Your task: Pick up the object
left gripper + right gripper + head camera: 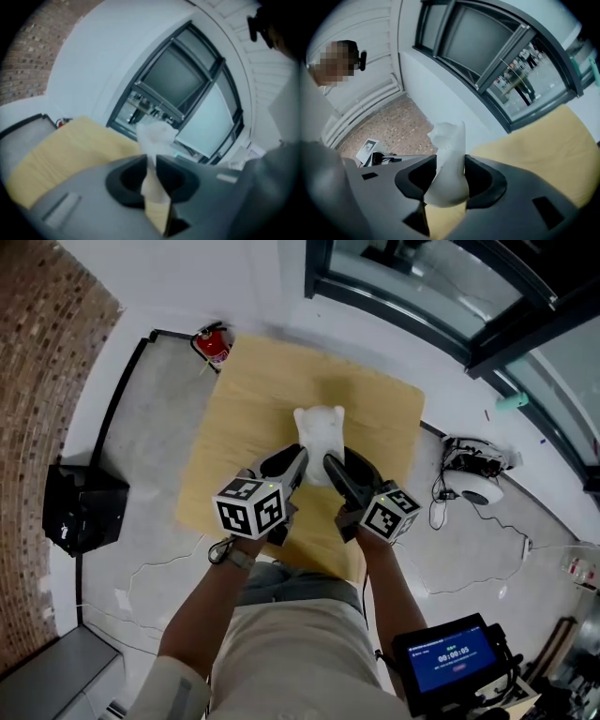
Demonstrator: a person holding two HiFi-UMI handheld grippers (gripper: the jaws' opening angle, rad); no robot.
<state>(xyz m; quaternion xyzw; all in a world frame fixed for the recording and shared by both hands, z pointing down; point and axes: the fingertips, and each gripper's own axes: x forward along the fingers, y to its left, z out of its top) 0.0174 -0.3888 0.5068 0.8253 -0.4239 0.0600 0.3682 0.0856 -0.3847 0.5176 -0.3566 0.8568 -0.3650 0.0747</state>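
- White glossy moulded object with two ear-like bumps (319, 430) stands upright at mid bench, on the light wooden bench (234, 442).
- Left gripper (298, 459) at the object's left side; the left gripper view shows the jaws nearly together, pinching a thin part of the object (154, 136) between the pads (149, 171).
- Right gripper (330, 465) at the object's right side; the right gripper view shows the jaws wider, both pads pressed on the object's body (447, 159), gripper (450, 180) clamped on it.
- Object base looks to be touching the bench; can't tell for sure.
- Marker cubes on both grippers (249, 507) (389, 514) face the head camera.
- Red fire extinguisher (214, 343) on the floor past the bench's far left corner.
- Black box (82, 507) on the floor, well apart, left.
- White device with cables (476, 486) on the floor, right.
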